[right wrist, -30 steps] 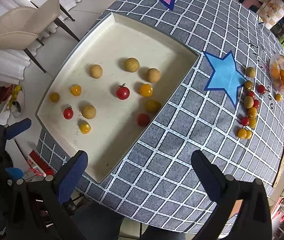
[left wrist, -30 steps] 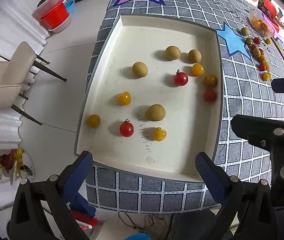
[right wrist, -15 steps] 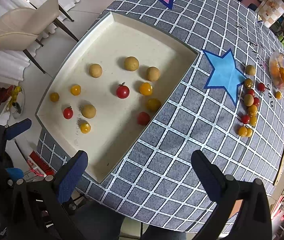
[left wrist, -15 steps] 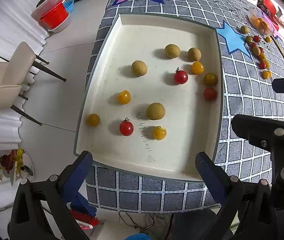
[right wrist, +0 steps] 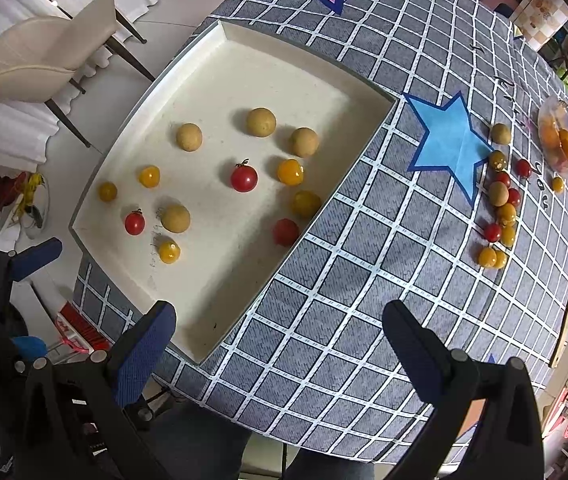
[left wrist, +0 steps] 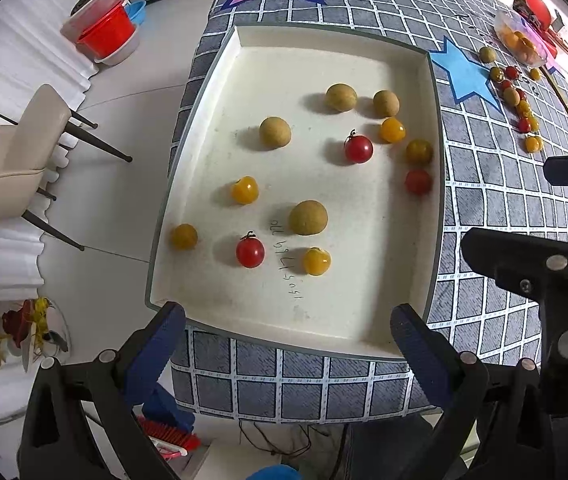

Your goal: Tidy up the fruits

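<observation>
Both the left gripper (left wrist: 284, 332) and right gripper (right wrist: 280, 328) gape wide, empty, above the near edge of the cream rectangular tray (left wrist: 364, 320) holding 12 small round fruits (left wrist: 308, 217).

Matt cream tray (left wrist: 404, 332), glossy tomatoes (left wrist: 358, 149), woven checked tablecloth (right wrist: 364, 280)

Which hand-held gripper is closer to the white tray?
Left. The left hand-held gripper hovers at the white tray's near rim; the right hand-held gripper hangs over the checked cloth beside its corner.
</observation>
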The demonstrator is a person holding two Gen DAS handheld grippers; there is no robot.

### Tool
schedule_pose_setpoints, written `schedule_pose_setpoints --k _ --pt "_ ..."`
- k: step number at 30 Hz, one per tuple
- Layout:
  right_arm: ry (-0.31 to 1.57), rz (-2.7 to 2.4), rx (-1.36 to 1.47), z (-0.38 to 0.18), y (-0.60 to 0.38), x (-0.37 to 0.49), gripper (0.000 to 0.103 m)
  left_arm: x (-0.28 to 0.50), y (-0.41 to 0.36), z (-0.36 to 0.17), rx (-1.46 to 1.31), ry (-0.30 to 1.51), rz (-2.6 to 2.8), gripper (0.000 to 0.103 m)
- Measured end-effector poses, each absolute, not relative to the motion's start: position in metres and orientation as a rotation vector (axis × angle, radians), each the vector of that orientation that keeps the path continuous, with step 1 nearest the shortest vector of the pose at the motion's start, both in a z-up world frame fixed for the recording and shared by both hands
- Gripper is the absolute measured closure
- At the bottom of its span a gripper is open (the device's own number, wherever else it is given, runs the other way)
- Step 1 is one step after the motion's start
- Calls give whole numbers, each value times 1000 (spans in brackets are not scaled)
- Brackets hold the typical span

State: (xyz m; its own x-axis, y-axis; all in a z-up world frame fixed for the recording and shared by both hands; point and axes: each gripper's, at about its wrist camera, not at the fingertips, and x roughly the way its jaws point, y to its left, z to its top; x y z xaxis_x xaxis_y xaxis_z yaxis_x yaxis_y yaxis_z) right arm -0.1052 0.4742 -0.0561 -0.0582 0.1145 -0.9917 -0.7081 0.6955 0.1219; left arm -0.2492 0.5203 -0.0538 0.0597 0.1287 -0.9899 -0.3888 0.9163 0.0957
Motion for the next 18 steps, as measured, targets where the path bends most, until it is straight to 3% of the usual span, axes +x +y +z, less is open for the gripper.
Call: schedule_pose_setpoints --k 18 --pt "1492 720 -513 -57 477 -104 0 -247 522 -53 -224 1460 398 0"
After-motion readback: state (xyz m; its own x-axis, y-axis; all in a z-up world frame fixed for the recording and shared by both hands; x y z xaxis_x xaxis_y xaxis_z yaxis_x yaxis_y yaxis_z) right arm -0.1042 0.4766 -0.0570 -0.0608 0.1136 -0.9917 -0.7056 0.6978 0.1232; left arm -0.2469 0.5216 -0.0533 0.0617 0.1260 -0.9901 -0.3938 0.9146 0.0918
